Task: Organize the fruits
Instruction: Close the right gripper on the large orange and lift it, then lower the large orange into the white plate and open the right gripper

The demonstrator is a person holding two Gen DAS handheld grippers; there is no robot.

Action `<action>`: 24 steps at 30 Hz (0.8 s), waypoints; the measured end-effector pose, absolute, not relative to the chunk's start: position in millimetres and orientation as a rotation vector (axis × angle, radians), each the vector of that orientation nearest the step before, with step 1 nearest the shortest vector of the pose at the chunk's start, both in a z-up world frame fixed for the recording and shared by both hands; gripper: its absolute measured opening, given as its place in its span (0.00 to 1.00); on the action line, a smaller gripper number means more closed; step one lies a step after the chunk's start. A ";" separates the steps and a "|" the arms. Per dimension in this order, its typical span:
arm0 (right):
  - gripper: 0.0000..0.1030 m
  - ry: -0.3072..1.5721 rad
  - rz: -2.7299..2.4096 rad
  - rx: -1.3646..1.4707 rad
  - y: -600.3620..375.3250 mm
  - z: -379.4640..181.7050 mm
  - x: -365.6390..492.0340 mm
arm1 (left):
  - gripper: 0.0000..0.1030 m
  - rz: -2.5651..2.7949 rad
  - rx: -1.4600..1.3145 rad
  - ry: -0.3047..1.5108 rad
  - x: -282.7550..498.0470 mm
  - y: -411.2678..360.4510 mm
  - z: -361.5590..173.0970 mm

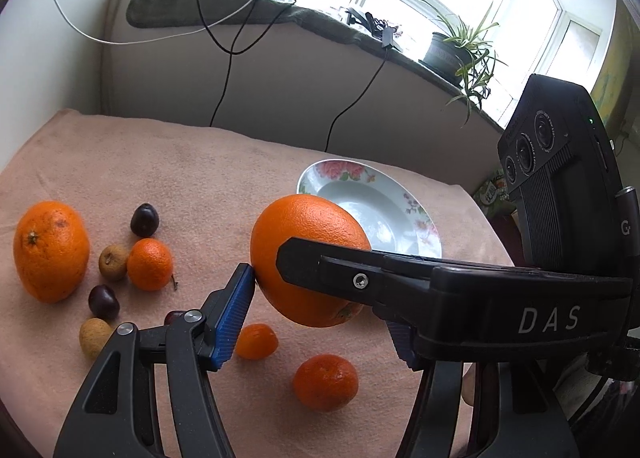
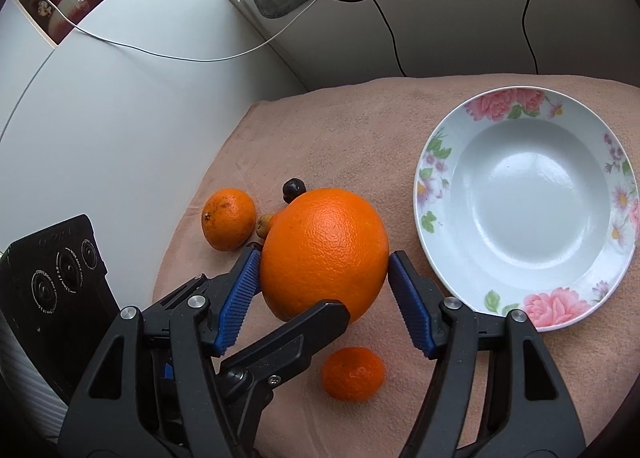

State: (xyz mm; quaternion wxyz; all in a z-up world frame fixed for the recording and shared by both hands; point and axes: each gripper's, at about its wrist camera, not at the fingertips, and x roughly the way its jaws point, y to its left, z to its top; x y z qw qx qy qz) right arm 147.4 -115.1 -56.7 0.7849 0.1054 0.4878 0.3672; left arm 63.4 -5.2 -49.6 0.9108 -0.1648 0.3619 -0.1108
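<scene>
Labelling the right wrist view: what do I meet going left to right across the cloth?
Smaller orange → large orange held between both blue pads → small mandarin → floral plate. The dark cherry and brown fruit behind the large orange overlap it, so they are left out.

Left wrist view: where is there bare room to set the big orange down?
The plate is empty. The cloth is bare behind the fruit, up to the wall. The left is crowded: a second orange, cherries, longans and a mandarin sit close together.
</scene>
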 end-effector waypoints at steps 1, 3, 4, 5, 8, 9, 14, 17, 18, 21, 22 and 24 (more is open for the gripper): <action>0.67 1.050 0.787 0.229 -119.2 -56.4 147.5 | 0.60 -0.234 -0.337 0.746 64.5 -8.0 -49.3; 0.67 1.048 0.773 0.232 -126.3 -55.7 146.9 | 0.60 -0.249 -0.334 0.749 67.2 -13.5 -49.7; 0.67 1.048 0.765 0.236 -130.4 -55.9 146.9 | 0.60 -0.256 -0.332 0.751 69.0 -16.3 -49.6; 0.67 1.047 0.758 0.241 -133.7 -56.3 147.2 | 0.60 -0.262 -0.329 0.753 70.4 -19.4 -49.6; 0.67 1.046 0.739 0.257 -142.2 -56.9 148.4 | 0.60 -0.278 -0.322 0.757 74.5 -28.2 -48.9; 0.67 1.044 0.733 0.259 -145.0 -57.0 148.4 | 0.60 -0.284 -0.319 0.758 75.8 -30.9 -48.7; 0.67 1.043 0.713 0.276 -157.8 -57.8 150.2 | 0.60 -0.305 -0.308 0.768 80.6 -42.7 -48.0; 0.67 1.046 0.702 0.282 -166.2 -60.0 151.3 | 0.60 -0.319 -0.307 0.780 83.6 -47.9 -49.5; 0.67 1.046 0.701 0.286 -168.3 -60.3 152.0 | 0.60 -0.321 -0.305 0.781 84.0 -49.8 -49.7; 0.67 1.040 0.690 0.292 -174.3 -60.1 154.1 | 0.60 -0.334 -0.303 0.788 86.0 -54.5 -49.9; 0.67 1.037 0.684 0.289 -174.4 -60.0 155.2 | 0.60 -0.339 -0.305 0.792 87.0 -56.2 -50.7; 0.67 1.041 0.672 0.300 -178.8 -61.7 158.4 | 0.59 -0.348 -0.300 0.801 89.5 -59.6 -52.6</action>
